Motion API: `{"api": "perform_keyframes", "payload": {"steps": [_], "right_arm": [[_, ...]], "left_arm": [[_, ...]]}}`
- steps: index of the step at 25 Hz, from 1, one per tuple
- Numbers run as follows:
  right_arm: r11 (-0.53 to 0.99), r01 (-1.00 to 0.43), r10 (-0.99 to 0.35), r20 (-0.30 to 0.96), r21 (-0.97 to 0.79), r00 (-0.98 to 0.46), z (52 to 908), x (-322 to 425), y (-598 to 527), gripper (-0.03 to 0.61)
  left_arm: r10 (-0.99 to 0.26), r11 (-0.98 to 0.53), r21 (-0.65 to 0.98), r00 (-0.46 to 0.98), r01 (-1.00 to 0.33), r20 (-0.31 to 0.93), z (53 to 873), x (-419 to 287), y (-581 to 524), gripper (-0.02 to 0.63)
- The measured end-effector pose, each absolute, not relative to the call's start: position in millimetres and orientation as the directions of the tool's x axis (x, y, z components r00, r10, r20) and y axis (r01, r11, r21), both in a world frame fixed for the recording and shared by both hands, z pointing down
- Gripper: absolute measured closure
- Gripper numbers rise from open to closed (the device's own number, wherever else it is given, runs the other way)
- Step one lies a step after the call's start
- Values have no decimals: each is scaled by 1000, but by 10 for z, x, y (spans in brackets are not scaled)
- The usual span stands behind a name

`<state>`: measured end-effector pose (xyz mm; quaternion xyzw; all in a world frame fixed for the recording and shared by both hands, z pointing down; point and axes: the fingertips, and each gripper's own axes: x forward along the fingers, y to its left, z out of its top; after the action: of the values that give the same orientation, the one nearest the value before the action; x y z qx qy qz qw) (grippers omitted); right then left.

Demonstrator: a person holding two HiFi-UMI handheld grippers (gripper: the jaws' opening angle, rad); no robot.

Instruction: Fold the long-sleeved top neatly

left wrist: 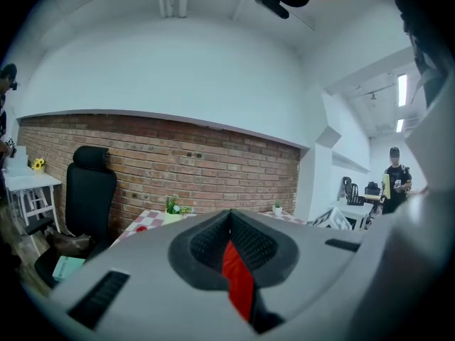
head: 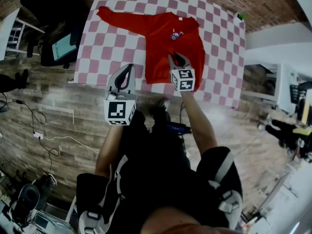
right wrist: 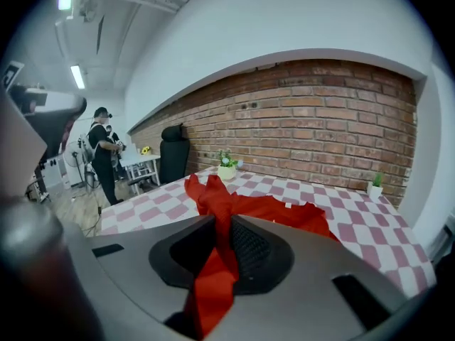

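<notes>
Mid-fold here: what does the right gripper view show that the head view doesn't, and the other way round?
Only the right gripper view: the right tongs shut on a bunched fold of the red top, with cloth hanging through between the pads, and a person standing at far left. Only the head view: the left tongs at the table's near edge, left of the hem, and one sleeve stretched flat to the left. Both: the top lying on the checked table, and the potted plant at its far edge.
</notes>
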<state>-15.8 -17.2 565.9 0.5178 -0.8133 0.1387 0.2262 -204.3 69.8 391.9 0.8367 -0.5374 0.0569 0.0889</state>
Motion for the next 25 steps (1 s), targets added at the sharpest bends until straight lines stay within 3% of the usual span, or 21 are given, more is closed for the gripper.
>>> {"api": "perform_keyframes", "payload": {"steps": [14,25], "right_arm": [[526,-841,-684,651,126,-330,6705,-509,452,512],[598,-789,-595,738,143,-317,7014,-644,826,483]], "left_arm": [[-873,-419,135,439,-898,213,4194,-2287,811,607],[-863,-433,142,455,-890,219,4278,-2339,883,607]]}}
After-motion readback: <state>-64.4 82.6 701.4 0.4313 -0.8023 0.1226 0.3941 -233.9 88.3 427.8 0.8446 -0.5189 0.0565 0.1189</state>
